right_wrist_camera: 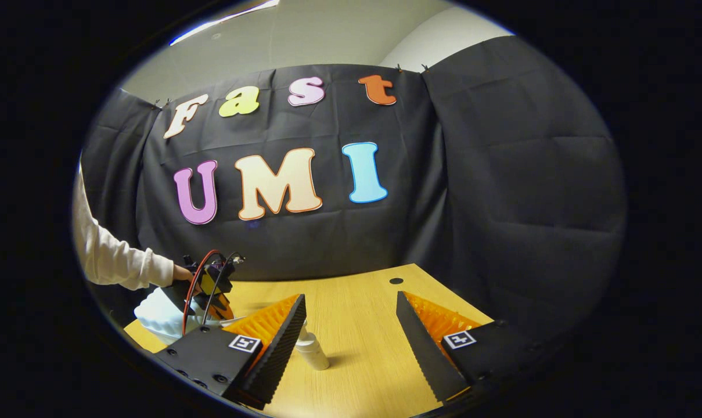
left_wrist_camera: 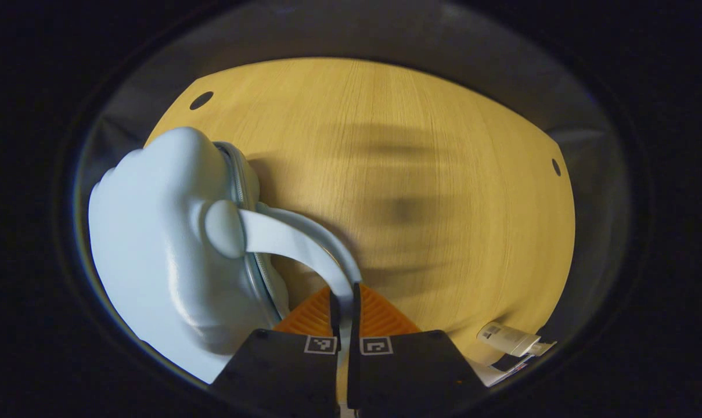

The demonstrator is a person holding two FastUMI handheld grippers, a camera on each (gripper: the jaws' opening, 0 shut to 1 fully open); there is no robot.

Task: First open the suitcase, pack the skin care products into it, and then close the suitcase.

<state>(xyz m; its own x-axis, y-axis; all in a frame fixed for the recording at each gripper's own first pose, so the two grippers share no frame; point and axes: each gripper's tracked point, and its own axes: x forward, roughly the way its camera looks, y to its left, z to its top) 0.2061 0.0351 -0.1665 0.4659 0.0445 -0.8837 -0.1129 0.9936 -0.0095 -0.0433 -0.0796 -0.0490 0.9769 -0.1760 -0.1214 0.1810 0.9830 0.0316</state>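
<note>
left gripper [left_wrist_camera: 345, 299] is clamped on the suitcase handle [left_wrist_camera: 292, 241], both fingers pinching it. pale blue suitcase [left_wrist_camera: 153, 244] sits zipped at the table's [left_wrist_camera: 420, 191] left edge w/ the handle arching off its side. right gripper [right_wrist_camera: 351, 325] hangs over the near edge, fingers wide apart, holding nothing (a small white bottle [right_wrist_camera: 312, 351] stands btwn them). a tube [left_wrist_camera: 510, 338] lies by the near right corner.

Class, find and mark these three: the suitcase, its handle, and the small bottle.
suitcase [left_wrist_camera: 153, 244], left gripper view, on its pale blue shell.
handle [left_wrist_camera: 292, 241], left gripper view, on the curved strap.
bottle [right_wrist_camera: 313, 351], right gripper view, on its white body.
</note>
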